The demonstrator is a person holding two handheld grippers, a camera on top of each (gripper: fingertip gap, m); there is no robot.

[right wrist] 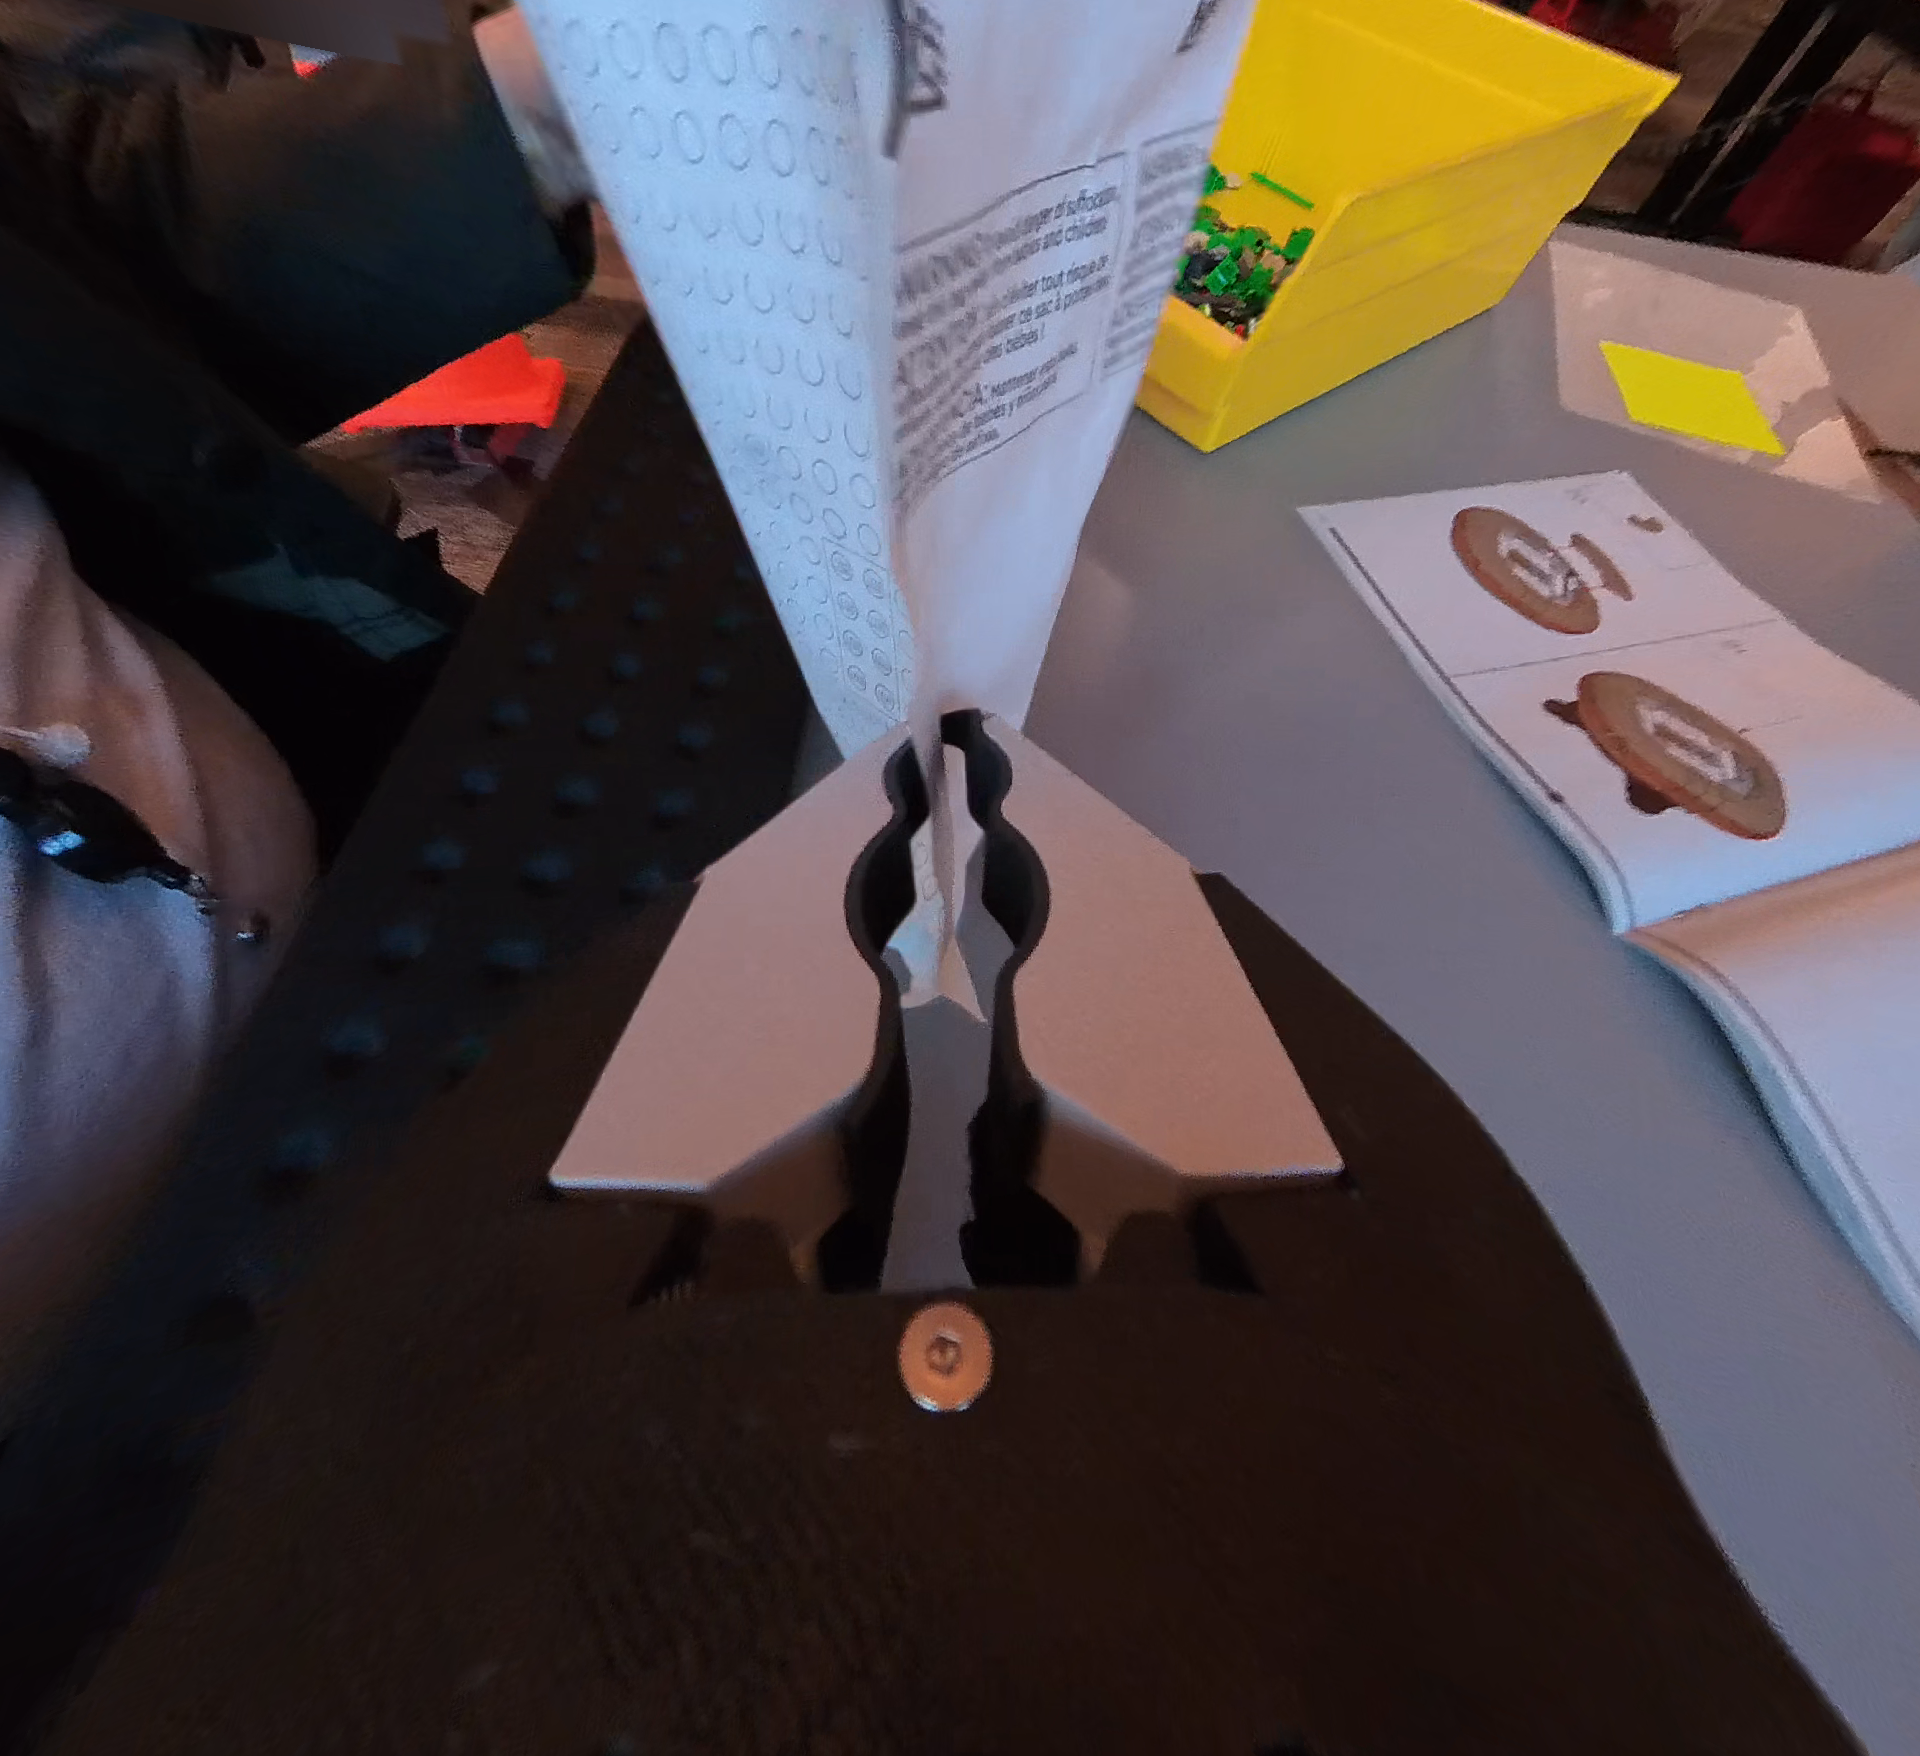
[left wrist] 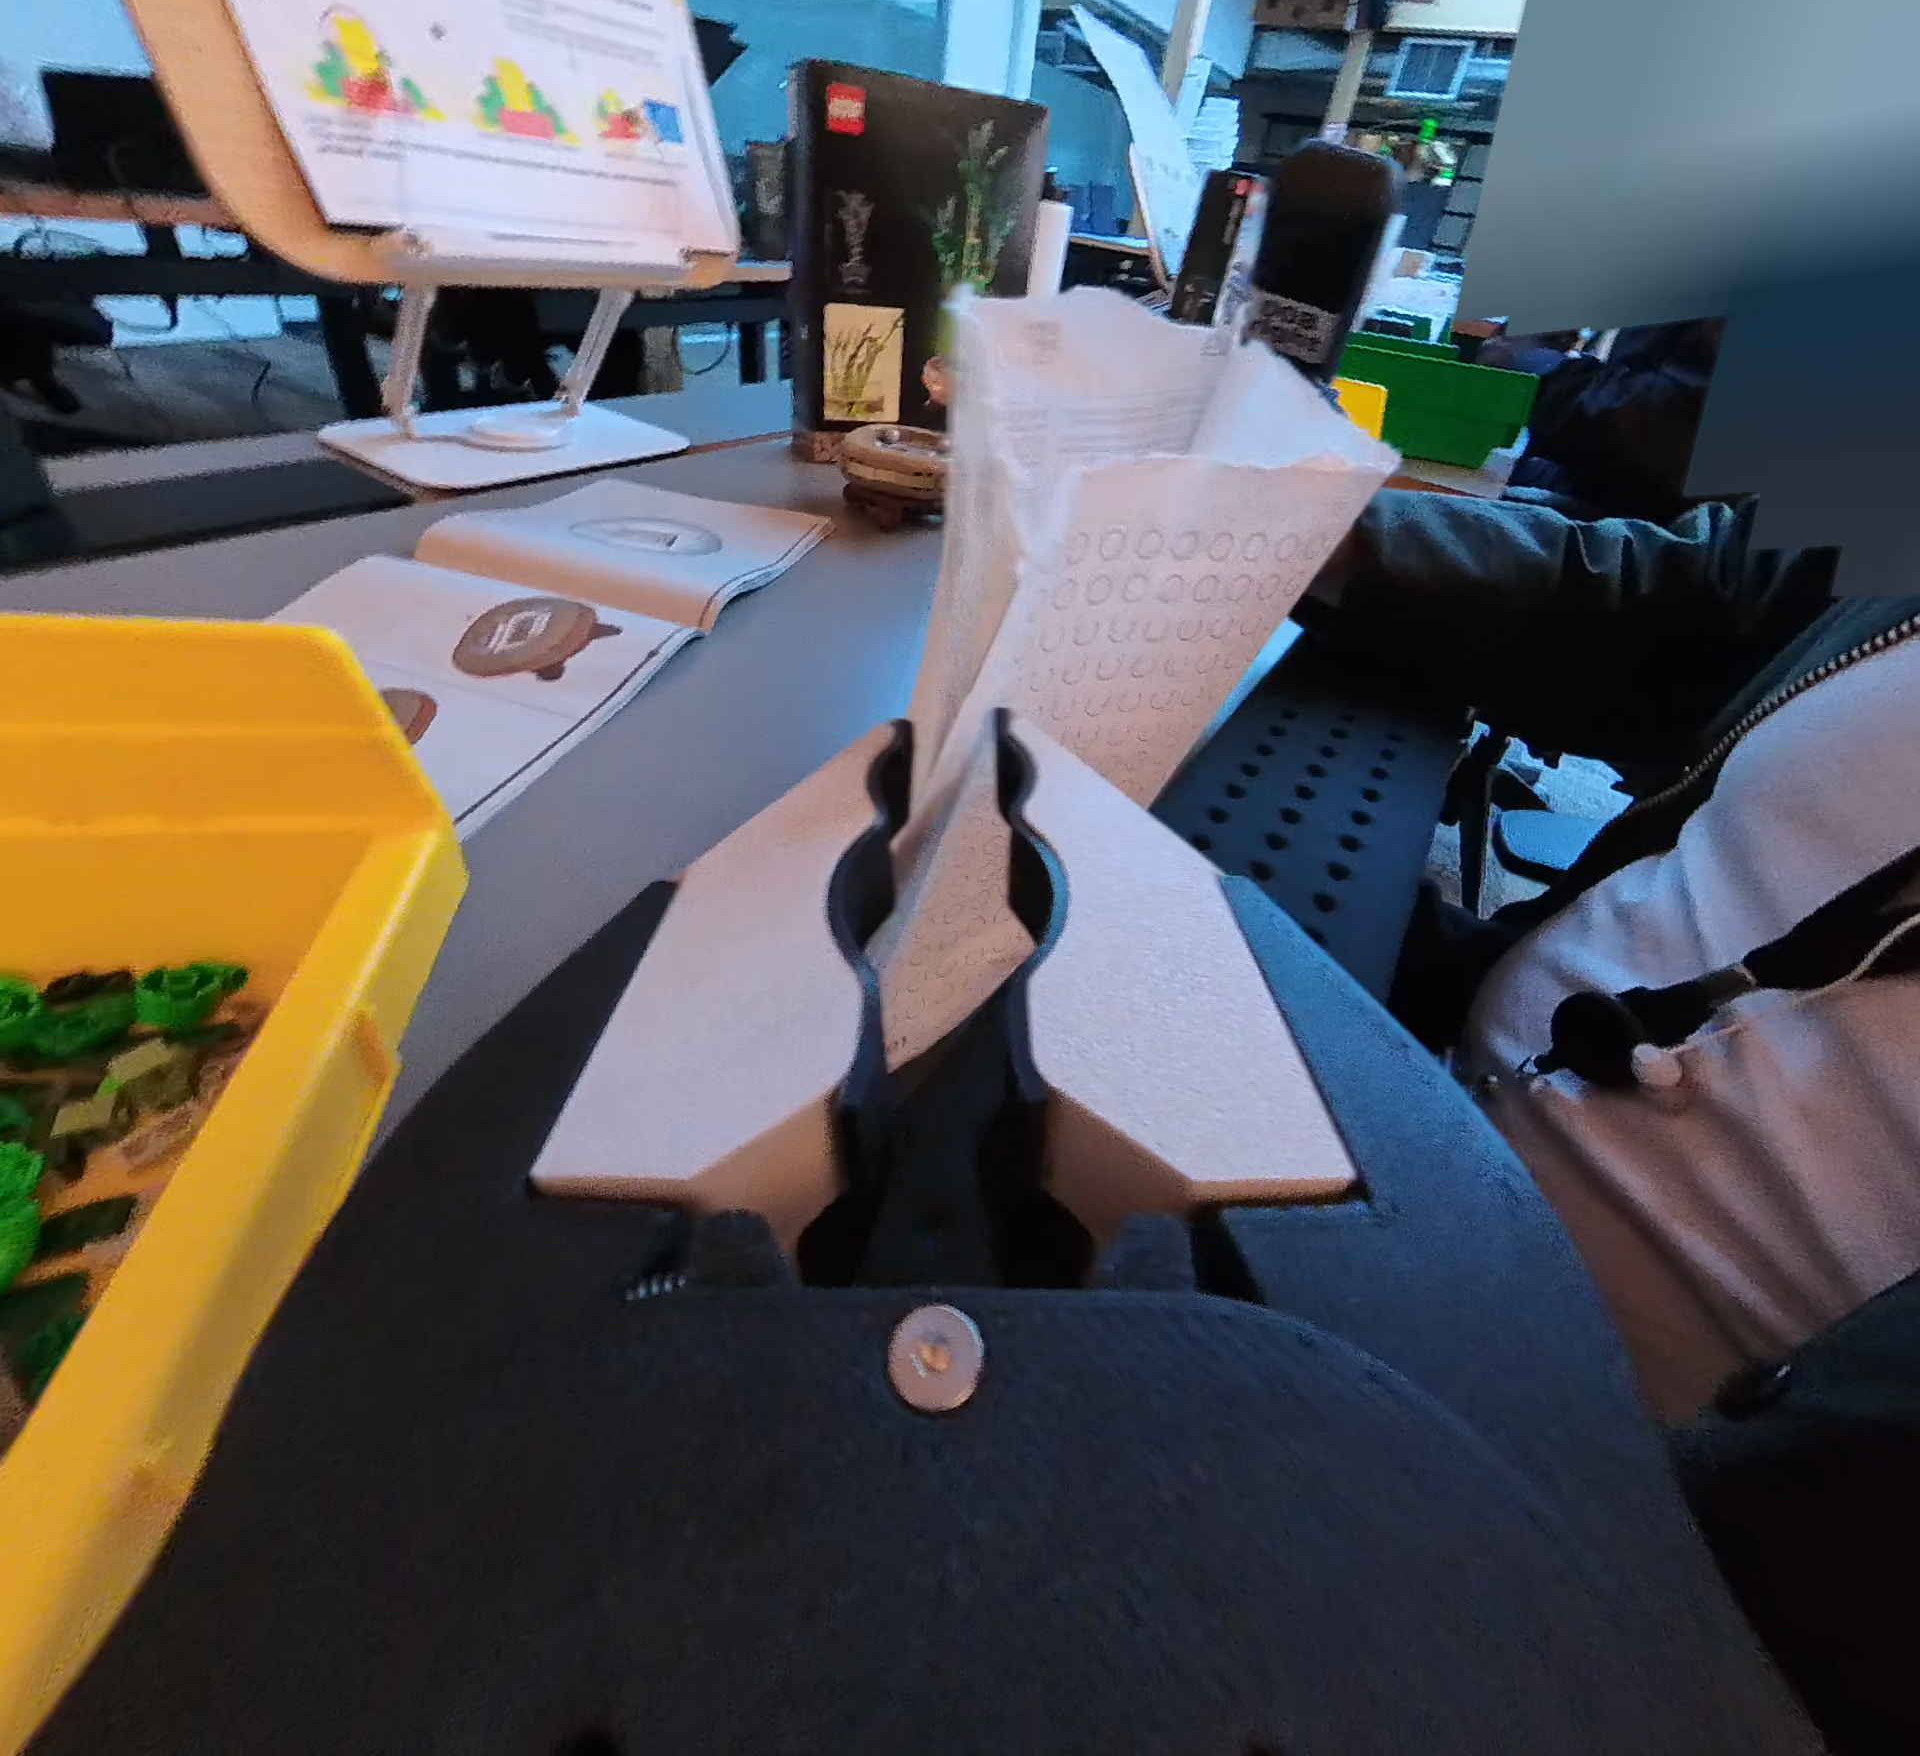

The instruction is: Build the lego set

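Bench, grey, carries the lot. Black perforated panel runs along its near edge.

Yellow bin, at left in the left wrist view and far right in the right wrist view, holds loose green and dark bricks.

Instruction booklet, open flat on the bench, shows brown round parts. Second sheet of instructions stands on a tilted stand at far left. Black set box stands upright behind it; small brown round build lies at the foot of the box.

Paper bag, white, printed with rings, top edge torn open, is held up in the air above the near edge of the bench. Judged light, thin, limp and easily torn; whether anything is left inside cannot be told. Best held at the pinched bottom, as now.

Left gripper: fingers clamped on the lower end of the bag, pointing forward and upward.

Right gripper: fingers closed on a narrow bottom fold of the same bag, pointing likewise.
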